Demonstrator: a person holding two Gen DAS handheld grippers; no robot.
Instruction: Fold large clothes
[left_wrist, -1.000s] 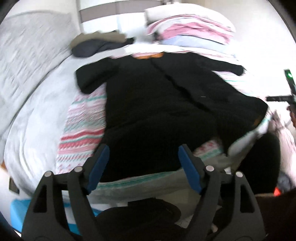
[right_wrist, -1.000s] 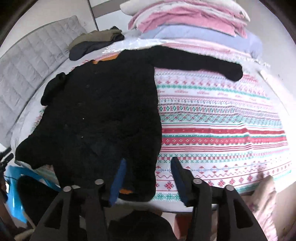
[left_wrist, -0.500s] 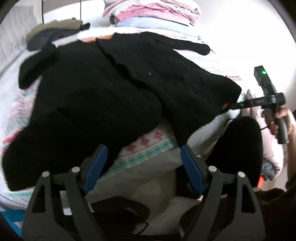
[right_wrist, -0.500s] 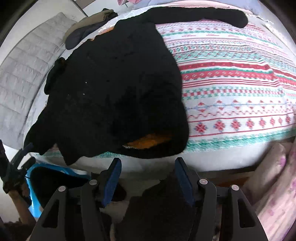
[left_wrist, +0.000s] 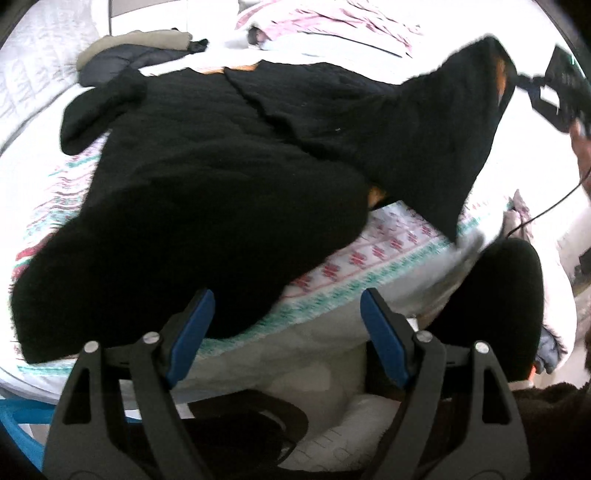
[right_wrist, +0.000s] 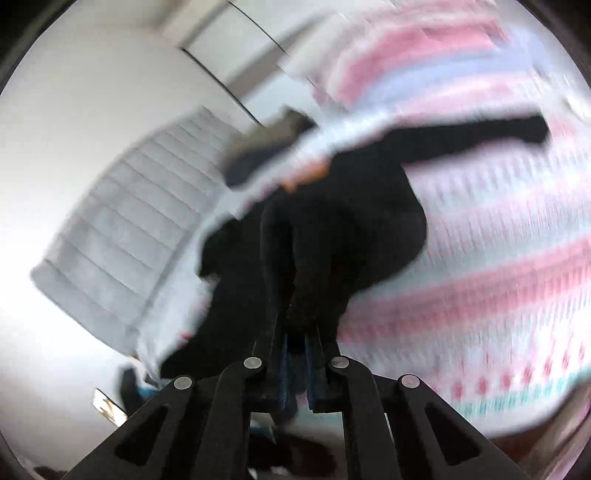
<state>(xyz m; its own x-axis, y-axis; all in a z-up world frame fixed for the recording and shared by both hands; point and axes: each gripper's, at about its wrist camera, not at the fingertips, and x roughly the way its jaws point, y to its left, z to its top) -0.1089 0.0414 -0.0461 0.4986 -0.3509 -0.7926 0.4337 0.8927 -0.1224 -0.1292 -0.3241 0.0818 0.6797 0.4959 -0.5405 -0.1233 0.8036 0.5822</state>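
My right claw (right_wrist: 295, 332) is pinched tight on the hem corner of the black coat (left_wrist: 207, 192), holding that corner up off the bed (left_wrist: 388, 258). My left claw (left_wrist: 284, 325) hangs wide apart and empty just above the coat's near hem. The coat runs lengthwise away from me, collar at the far end, so I judge the lifted corner should travel across toward my left side.

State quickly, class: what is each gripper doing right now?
Left gripper: open, holding nothing, above the near bed edge.
Right gripper: closed on a corner of the black coat, lifted off the bed.
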